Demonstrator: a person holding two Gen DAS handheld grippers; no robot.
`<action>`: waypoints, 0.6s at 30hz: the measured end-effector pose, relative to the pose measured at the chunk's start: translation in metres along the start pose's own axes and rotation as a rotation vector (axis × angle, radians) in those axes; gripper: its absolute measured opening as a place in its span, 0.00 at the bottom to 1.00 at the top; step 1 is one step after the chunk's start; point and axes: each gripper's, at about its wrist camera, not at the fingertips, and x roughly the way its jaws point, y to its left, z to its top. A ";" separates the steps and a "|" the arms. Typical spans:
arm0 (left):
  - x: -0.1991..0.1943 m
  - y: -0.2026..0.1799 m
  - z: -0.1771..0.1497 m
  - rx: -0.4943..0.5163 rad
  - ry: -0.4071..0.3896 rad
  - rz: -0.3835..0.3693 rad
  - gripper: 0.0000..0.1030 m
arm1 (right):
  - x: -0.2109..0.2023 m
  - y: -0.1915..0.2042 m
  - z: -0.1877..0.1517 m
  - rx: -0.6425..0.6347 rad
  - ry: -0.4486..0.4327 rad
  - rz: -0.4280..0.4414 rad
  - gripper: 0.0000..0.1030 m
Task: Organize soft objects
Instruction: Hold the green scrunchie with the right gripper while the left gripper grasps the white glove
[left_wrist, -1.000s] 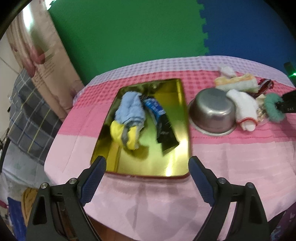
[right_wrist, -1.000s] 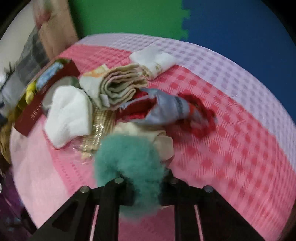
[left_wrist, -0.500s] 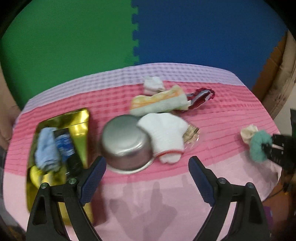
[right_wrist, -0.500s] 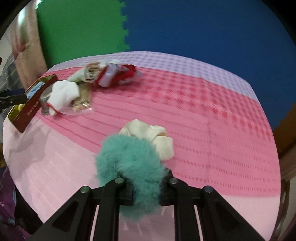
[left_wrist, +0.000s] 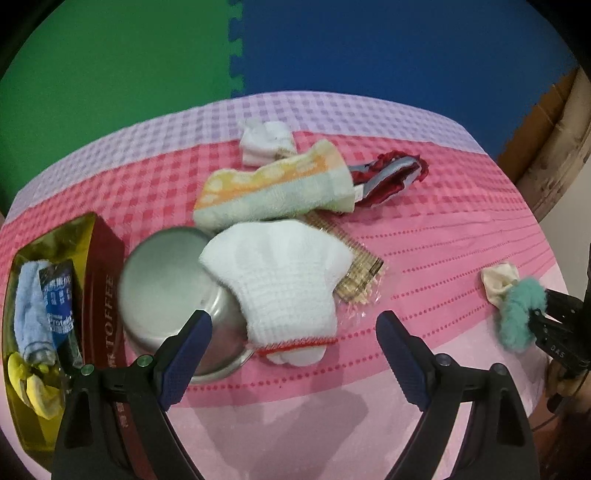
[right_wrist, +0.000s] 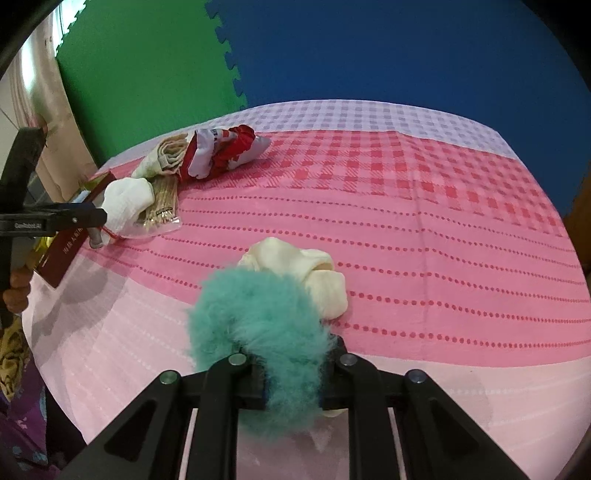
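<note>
Soft objects are partly sorted: a blue cloth (left_wrist: 31, 299) lies in the gold tin (left_wrist: 55, 236), the right gripper (right_wrist: 293, 384) pinches a teal scrunchie (right_wrist: 258, 317), while towels (left_wrist: 273, 192) wait before the wide-open left gripper (left_wrist: 295, 354).

Table under pink checked cloth (left_wrist: 443, 229); on it: gold toffee tin (left_wrist: 107, 280), steel bowl (left_wrist: 162, 284), striped towel (left_wrist: 273, 192), small white cloth (left_wrist: 266, 142), red-grey wrapper (left_wrist: 391, 177), stick packet (left_wrist: 354, 269), cream scrunchie (right_wrist: 306, 269)
</note>
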 end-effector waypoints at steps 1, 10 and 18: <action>0.002 -0.003 0.002 0.009 0.004 -0.002 0.86 | 0.000 -0.001 0.000 0.002 -0.002 0.004 0.16; 0.028 -0.007 0.008 -0.015 0.066 -0.045 0.40 | 0.000 -0.002 -0.001 0.021 -0.010 0.028 0.18; 0.025 0.018 0.004 -0.172 0.018 -0.161 0.12 | 0.000 -0.003 -0.002 0.031 -0.020 0.036 0.18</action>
